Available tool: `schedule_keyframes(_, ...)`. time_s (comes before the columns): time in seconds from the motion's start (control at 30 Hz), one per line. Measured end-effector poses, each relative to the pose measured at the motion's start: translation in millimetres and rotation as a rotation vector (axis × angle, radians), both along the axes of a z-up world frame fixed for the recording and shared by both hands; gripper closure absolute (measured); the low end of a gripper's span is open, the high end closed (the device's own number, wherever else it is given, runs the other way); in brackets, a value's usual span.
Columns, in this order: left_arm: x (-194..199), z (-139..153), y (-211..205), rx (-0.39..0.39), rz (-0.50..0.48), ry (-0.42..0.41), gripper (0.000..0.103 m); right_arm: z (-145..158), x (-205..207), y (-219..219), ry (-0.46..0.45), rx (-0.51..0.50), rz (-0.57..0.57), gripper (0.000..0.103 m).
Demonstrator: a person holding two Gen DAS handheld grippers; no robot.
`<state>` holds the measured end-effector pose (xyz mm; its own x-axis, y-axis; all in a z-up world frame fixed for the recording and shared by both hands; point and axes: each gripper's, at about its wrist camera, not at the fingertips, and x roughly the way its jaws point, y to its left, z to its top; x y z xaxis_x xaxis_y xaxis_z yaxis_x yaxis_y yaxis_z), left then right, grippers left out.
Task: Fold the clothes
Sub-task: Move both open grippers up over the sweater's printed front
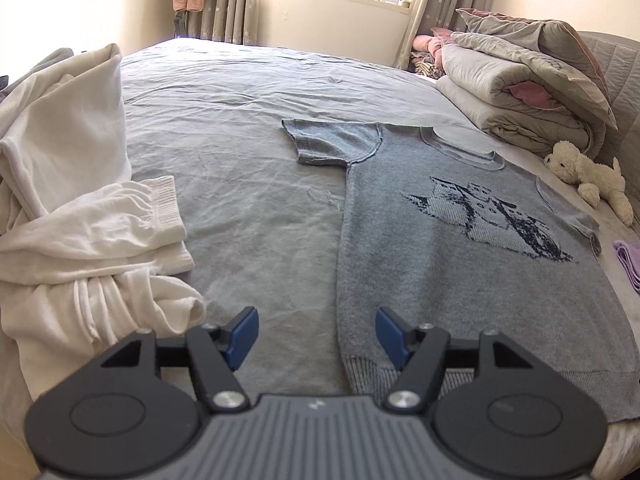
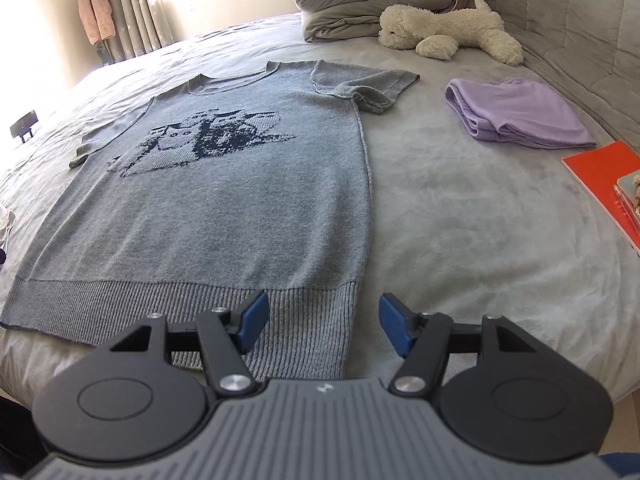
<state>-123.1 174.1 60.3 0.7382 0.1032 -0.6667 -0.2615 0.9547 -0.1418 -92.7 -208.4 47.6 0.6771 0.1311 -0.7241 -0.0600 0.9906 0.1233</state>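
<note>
Sweater (image 2: 224,200) flat on bed (image 2: 460,220), folded top (image 2: 520,116) to its right, plush toy (image 2: 448,32) behind

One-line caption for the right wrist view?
Open right claw above the ribbed hem of a flat grey knit top on the bed.

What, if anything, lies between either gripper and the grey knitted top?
Nothing visible does. The left gripper and right gripper hover open over the grey knitted top hem corners, with only bedsheet around.
</note>
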Motion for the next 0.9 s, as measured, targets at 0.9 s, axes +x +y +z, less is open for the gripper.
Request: schedule_keyframes(0.9, 155, -11, -75, -0.028, -0.151, -0.004, 0.001, -3, 153, 49, -0.042, -0.073, 0.109, 0.001)
